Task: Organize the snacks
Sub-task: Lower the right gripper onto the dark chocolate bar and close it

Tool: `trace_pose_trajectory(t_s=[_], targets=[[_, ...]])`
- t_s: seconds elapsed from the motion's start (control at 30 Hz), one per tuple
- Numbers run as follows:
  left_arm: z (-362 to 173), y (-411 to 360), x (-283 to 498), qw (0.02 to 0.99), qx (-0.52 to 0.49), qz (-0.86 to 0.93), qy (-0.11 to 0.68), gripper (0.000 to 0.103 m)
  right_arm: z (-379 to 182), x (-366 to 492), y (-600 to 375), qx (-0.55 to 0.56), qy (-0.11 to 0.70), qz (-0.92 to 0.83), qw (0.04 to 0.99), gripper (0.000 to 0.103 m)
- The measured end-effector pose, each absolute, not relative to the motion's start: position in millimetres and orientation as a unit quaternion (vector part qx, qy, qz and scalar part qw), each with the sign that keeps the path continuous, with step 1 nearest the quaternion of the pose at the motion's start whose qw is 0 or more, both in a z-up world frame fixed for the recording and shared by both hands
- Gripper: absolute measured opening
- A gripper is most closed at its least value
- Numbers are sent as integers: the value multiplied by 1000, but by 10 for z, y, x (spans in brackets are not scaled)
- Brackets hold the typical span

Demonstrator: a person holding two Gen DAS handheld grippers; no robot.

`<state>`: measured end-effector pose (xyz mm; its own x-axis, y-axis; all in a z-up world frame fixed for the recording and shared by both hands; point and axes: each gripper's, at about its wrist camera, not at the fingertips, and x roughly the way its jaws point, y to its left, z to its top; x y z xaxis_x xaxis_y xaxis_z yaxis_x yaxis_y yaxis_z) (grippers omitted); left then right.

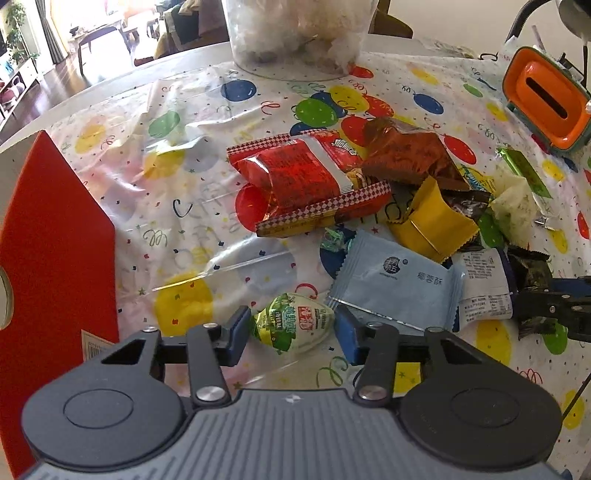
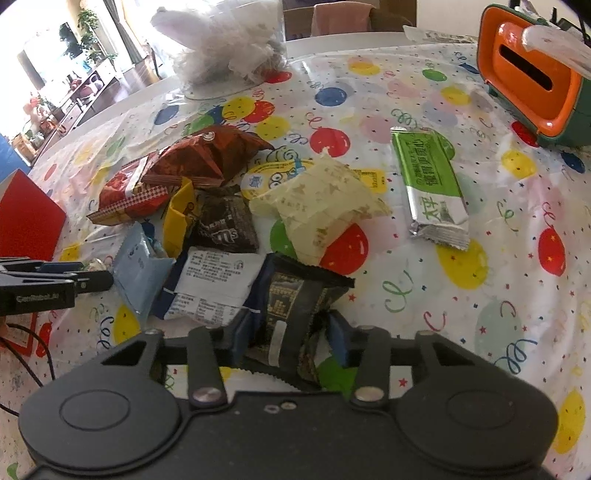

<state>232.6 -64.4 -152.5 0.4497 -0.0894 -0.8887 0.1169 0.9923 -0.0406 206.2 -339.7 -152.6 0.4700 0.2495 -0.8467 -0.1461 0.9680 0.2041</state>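
A small green-and-white wrapped candy [image 1: 291,325] lies on the balloon-print tablecloth [image 1: 166,221], and my left gripper [image 1: 291,336] is shut on it, blue pads touching both ends. In the right wrist view my right gripper [image 2: 288,339] is shut on a dark, crumpled snack packet [image 2: 295,295] at the near edge of the snack pile. The pile holds a red packet [image 1: 306,177], a brown bag [image 1: 402,151], a yellow packet [image 1: 432,221] and a light blue packet [image 1: 399,284]. Each gripper shows at the edge of the other's view, right gripper [image 1: 546,302], left gripper [image 2: 85,278].
A red box [image 1: 55,240] stands at the left edge. An orange-and-green container [image 2: 532,74] sits at the far right, a clear tub of white stuffing [image 1: 295,33] at the back. A green bar [image 2: 432,184] lies apart on the right. Black cables [image 2: 33,350] trail at lower left.
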Motion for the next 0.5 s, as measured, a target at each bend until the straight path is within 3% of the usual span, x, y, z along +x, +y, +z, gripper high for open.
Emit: trace_pose_trajectory(t_s=[0.5], targets=[[-1475, -653, 2185, 854, 5, -30, 519, 45, -1447, 1957, -3453, 59, 490, 123, 861, 30]])
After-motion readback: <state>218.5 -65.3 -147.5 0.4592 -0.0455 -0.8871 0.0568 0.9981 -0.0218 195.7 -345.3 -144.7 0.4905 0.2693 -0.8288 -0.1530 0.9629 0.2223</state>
